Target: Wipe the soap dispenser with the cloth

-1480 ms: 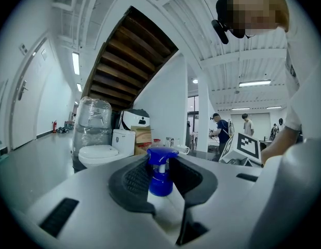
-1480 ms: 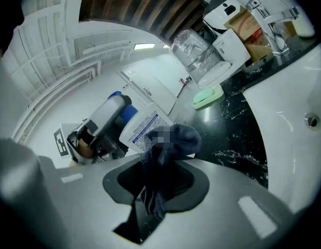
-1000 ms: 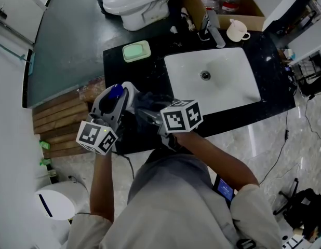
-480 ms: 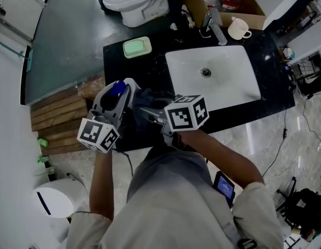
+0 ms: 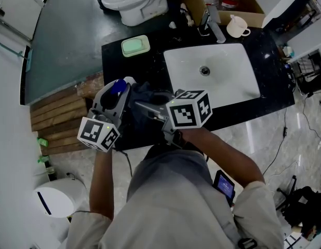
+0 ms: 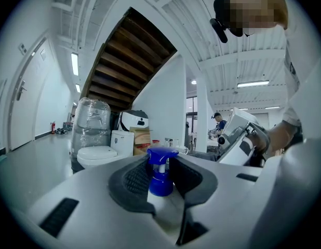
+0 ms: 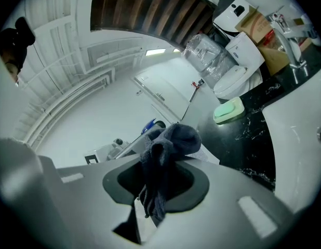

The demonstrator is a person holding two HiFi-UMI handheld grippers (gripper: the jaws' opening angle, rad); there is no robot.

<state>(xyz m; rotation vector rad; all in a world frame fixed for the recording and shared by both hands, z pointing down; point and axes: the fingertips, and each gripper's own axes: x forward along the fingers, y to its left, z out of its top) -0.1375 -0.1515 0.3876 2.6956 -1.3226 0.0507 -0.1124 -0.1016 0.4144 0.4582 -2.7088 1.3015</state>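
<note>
**A:** What is the biggest worry from here?

**B:** The soap dispenser (image 6: 161, 171) itself. The left gripper (image 6: 161, 179) has its jaws drawn part way in around it, with a ribbed pad on each side of the blue collar. It holds the dispenser in the air over the front left corner of the black counter (image 5: 150, 61), left of the sink (image 5: 223, 82). I judge that a hard sideways rub could twist it out of the pads. It would then drop onto the counter's edge or the floor (image 5: 264, 134).

**A:** And the cloth?

**B:** The right gripper (image 7: 156, 180) is clamped on the dark blue cloth (image 7: 168, 147), and a bunch of it stands up past the tips. Only a fold seems pinched, so a snag on the pump might drag it loose.

**A:** Anything smaller?

**B:** The pump head (image 6: 161, 154). Pushing down on it with the cloth would likely squirt soap.

**A:** What can't you see?

**B:** In the head view, both grippers and their marker cubes (image 5: 189, 109) cover nearly all of the dispenser, so only its blue top shows. The left gripper view cuts off the white body below the collar. I cannot tell whether the cloth touches the dispenser. The right gripper view puts the two close together, but the bunch hides the meeting point. Smallest of all, I cannot make out which way the nozzle points.
</note>
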